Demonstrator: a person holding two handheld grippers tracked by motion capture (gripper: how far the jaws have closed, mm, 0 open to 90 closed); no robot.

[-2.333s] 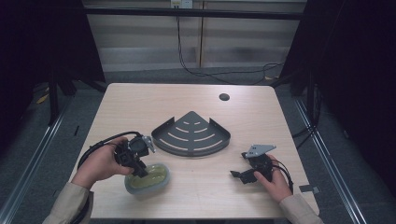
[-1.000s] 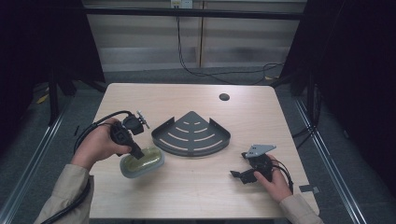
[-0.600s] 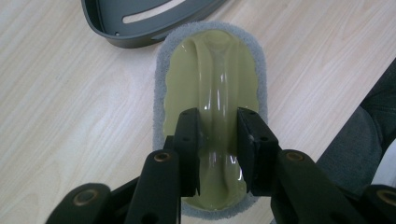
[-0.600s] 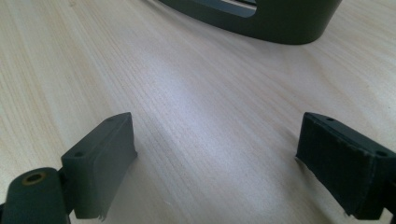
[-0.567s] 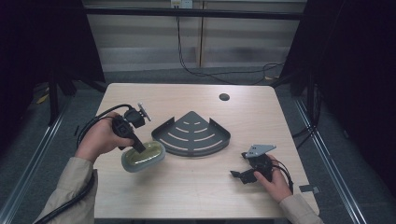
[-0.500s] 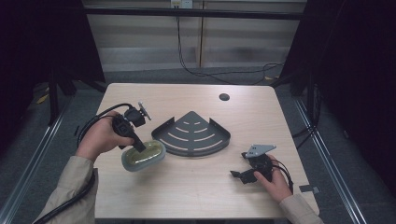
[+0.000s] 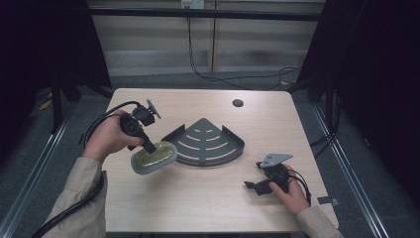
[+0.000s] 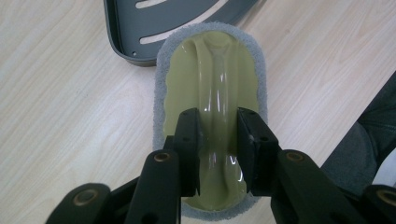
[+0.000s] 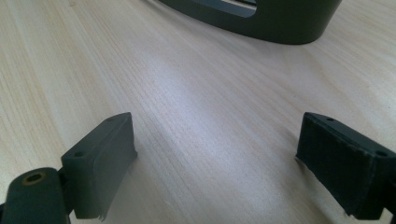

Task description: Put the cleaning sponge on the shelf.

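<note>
A: Why are you gripping that ridge?
B: Your left tool (image 8: 218, 140) is clamping the grey-backed yellow-green scrubbing sponge (image 8: 212, 79) by its handle, holding it just beside the dark slotted corner tray (image 7: 208, 144).
A: And the right?
B: Your right tool (image 9: 219, 158) is resting wide open, holding nothing, on the tabletop (image 7: 198, 198).

I count one scrubbing sponge with a yellow-green handle (image 7: 153, 158), one dark grey corner shelf tray (image 7: 205, 144) and one small dark disc (image 7: 237, 103) on my one wooden table (image 7: 208, 208). There are two grippers, the left gripper (image 7: 148, 147) and the right gripper (image 7: 252, 185). One grey three-cornered plate (image 7: 275, 158) sits on the right one.
</note>
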